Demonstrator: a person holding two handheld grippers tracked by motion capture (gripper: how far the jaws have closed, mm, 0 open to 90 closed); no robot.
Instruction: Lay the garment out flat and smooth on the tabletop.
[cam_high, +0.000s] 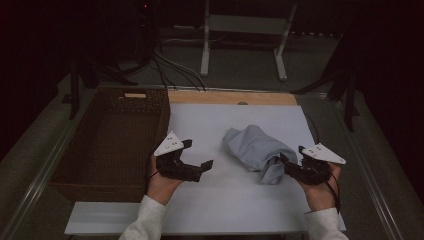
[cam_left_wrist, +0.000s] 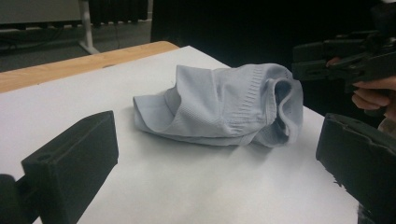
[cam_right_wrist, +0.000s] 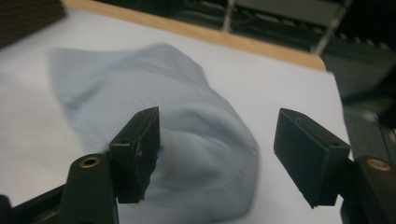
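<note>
We see the bench carrying a wicker basket along its left edge. A bundled pale blue sock pair lies right of centre, nearer the right edge. Our left tongs rest open beside the basket. Our right tongs stand open around the bundle's near end.
</note>
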